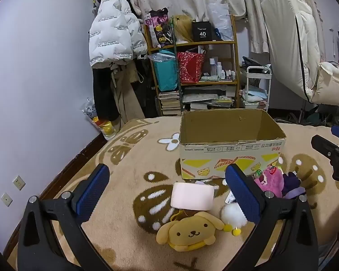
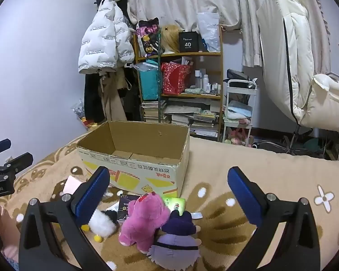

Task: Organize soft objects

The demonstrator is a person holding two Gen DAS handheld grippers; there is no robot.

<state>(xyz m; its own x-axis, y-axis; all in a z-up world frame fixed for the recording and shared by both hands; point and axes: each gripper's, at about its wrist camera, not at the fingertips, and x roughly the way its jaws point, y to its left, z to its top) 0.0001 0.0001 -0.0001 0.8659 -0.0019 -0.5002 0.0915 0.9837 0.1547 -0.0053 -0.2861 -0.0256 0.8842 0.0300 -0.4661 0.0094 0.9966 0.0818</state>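
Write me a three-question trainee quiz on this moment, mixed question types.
1. True or false: the box already holds a toy.
2. Which toy lies nearest the left gripper? A) yellow dog B) pink bear C) purple plush
3. Fill in: both the left gripper and the right gripper are ____.

Key
1. False; only bare cardboard shows inside.
2. A
3. open, holding nothing
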